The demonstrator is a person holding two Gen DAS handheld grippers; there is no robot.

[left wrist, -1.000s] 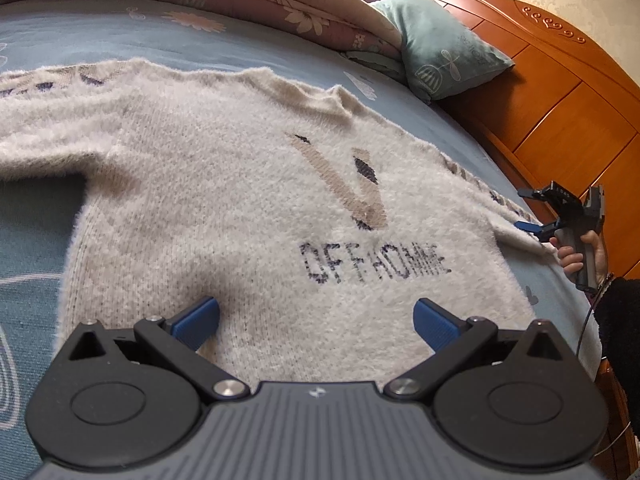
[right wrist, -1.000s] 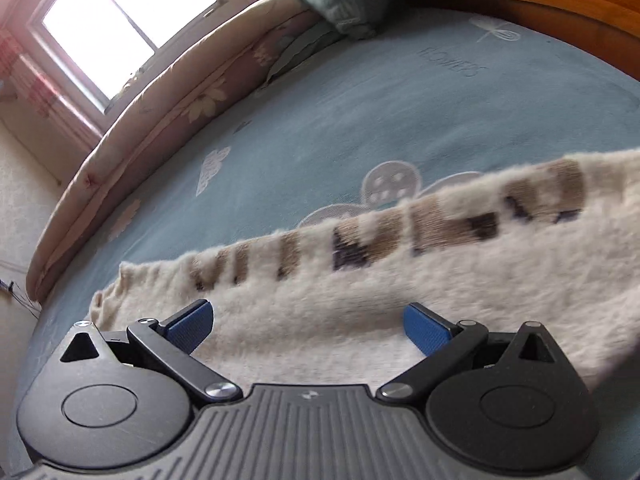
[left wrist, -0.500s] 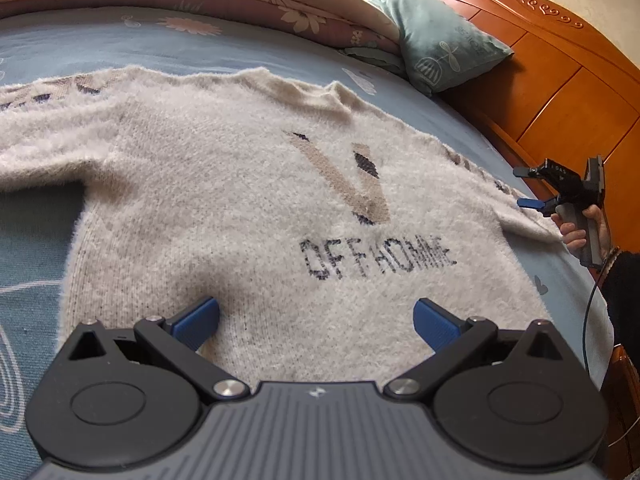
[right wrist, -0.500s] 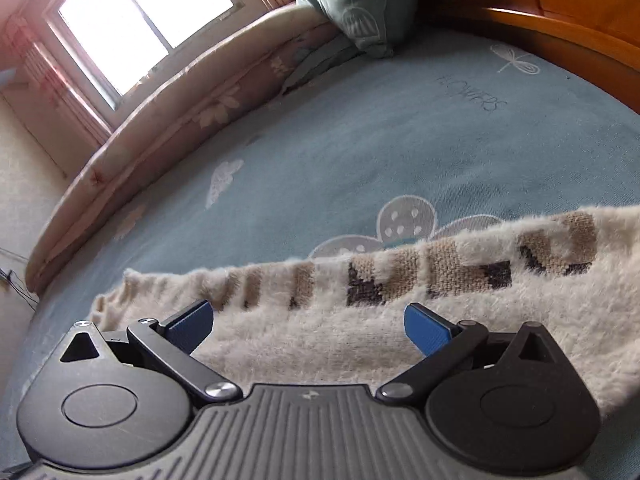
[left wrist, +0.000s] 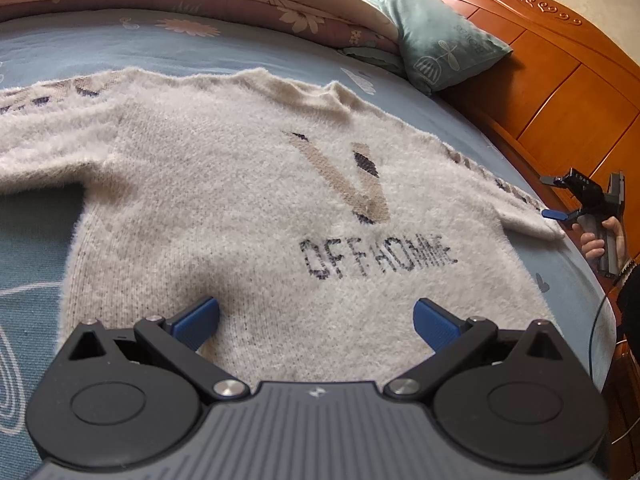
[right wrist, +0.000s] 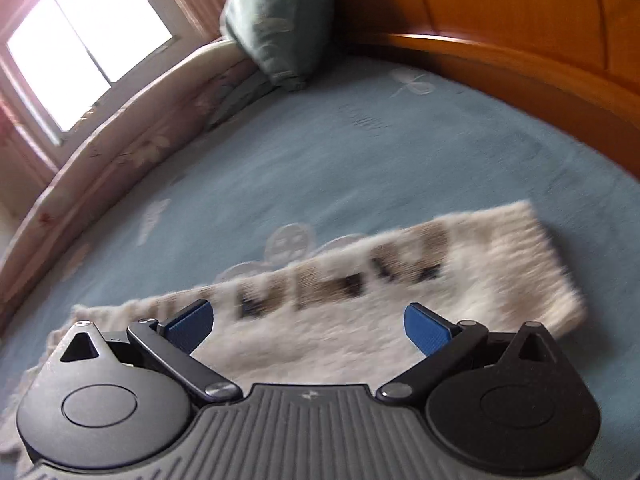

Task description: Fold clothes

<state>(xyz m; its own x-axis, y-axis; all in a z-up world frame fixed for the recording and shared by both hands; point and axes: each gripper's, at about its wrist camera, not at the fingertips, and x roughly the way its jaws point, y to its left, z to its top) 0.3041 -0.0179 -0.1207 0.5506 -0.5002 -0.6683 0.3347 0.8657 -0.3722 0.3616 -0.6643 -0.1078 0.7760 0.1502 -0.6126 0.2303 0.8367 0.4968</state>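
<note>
1. A fluffy cream sweater (left wrist: 248,216) lies flat and face up on a blue bedsheet (left wrist: 36,248), both sleeves spread out to the sides.
2. The left gripper (left wrist: 316,316) hangs over the sweater's lower hem, its blue fingers spread wide with nothing between them.
3. The right gripper (right wrist: 308,324) sits over the sweater's right sleeve (right wrist: 400,288) near the cuff, jaws also wide and empty; that view is blurred.
4. In the left view, a hand (left wrist: 600,240) holds the right gripper just beside the cuff.
5. A teal pillow (left wrist: 444,52) rests against the wooden headboard (left wrist: 560,80).
</note>
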